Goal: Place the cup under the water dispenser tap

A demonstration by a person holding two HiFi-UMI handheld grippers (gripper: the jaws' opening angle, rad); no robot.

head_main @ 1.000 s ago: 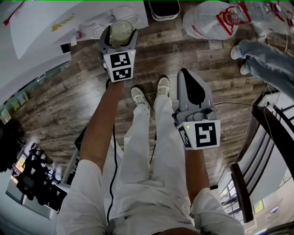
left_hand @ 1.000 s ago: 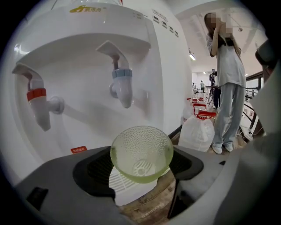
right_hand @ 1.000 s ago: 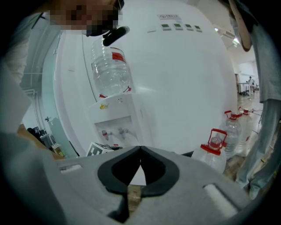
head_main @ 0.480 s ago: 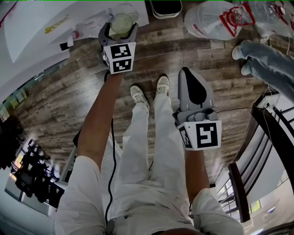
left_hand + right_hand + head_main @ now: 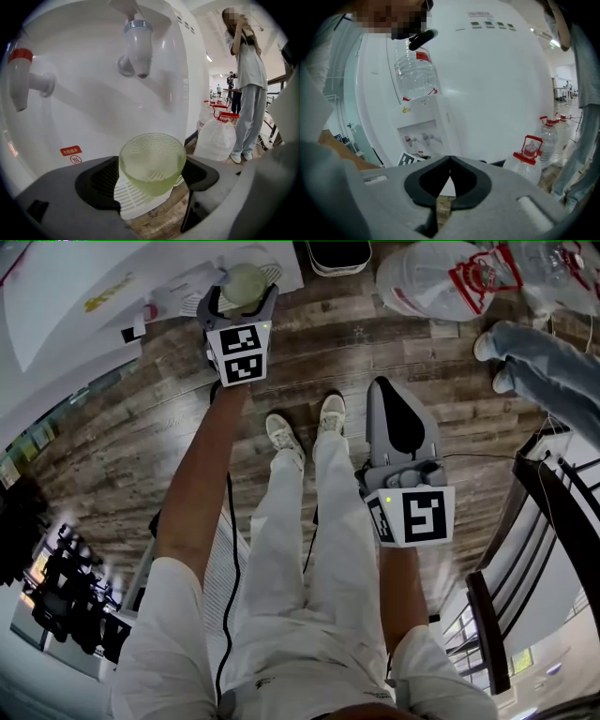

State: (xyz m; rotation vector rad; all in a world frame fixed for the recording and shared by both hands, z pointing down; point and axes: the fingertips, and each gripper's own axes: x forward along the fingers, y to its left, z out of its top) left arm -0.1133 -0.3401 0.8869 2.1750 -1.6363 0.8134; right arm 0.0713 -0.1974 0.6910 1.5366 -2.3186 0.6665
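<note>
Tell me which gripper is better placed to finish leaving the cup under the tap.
Left. The left gripper has the green cup between its jaws, which have just been opening, over the drip tray below the grey tap. The right gripper is shut, empty and farther from the dispenser.

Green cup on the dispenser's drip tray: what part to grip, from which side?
Take the cup by its side wall below the rim, coming in from the front. It stands upright on the drip tray with the tap overhead and the dispenser behind, so top and rear look blocked. The left gripper, jaws just opened, flanks it that way.
</note>
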